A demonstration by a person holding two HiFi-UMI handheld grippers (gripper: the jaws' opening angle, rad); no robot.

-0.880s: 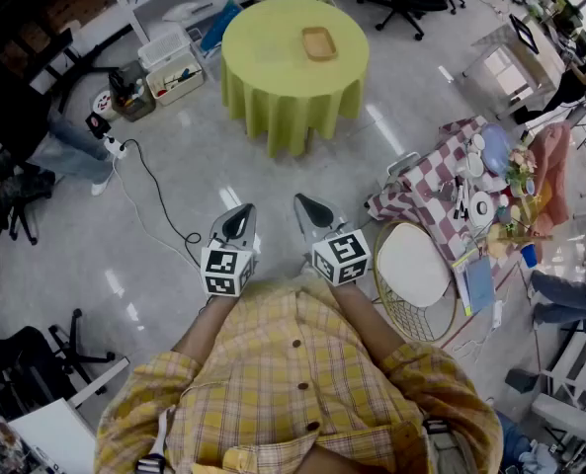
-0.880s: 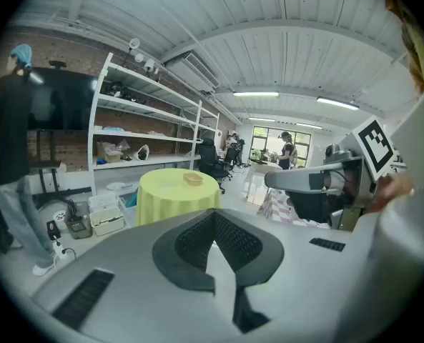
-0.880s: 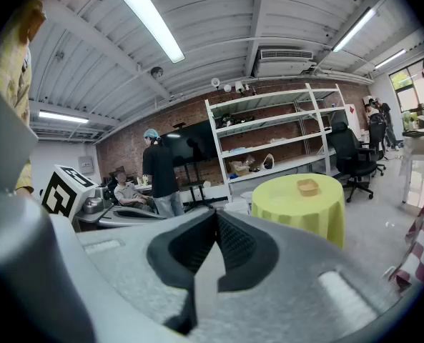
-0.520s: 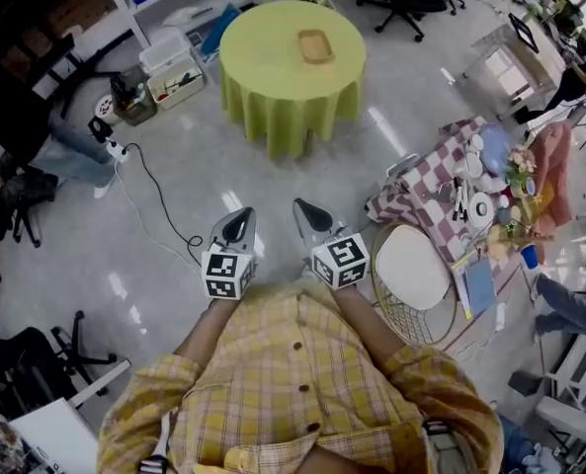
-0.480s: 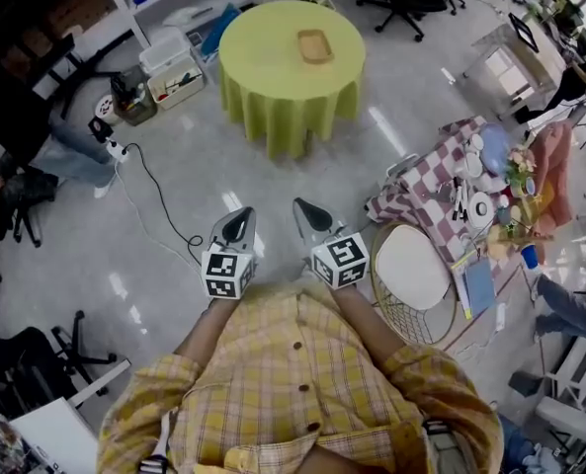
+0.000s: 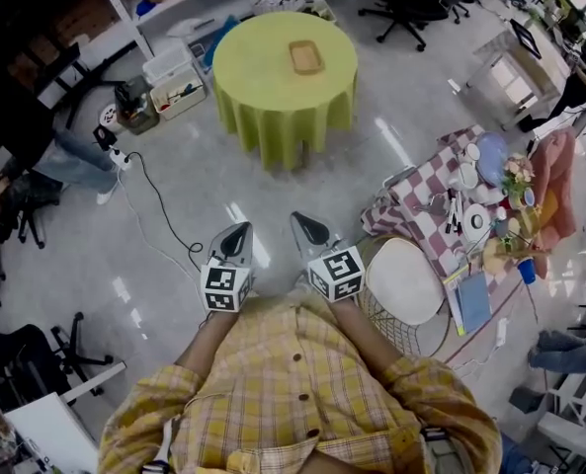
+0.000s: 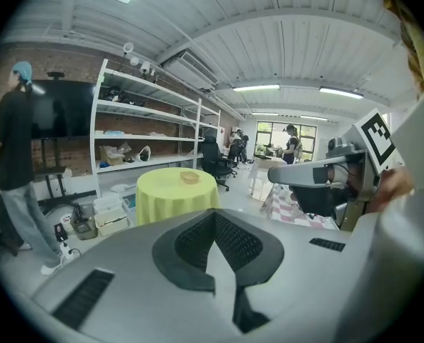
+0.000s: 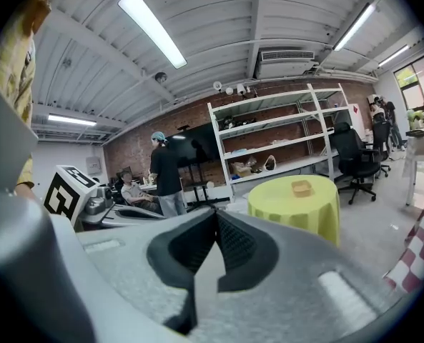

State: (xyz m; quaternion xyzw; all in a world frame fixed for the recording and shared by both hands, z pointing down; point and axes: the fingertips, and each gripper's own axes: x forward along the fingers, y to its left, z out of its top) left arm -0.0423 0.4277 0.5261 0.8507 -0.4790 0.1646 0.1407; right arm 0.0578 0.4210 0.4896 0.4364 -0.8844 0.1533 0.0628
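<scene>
Left tool [image 6: 235, 235] and right tool [image 6: 310, 228]: jaws together, nothing held, side by side above floor [image 6: 302, 181]. Counter [image 6: 263, 87] with tray [image 6: 305, 56] well ahead.

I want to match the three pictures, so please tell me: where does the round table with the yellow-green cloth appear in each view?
Head view: the round table stands at upper middle, on the grey floor.
Left gripper view: round table left of centre, just above the shut jaws.
Right gripper view: round table right of centre, above the shut jaws.
Shared landmark: the tan tray on its top.
</scene>
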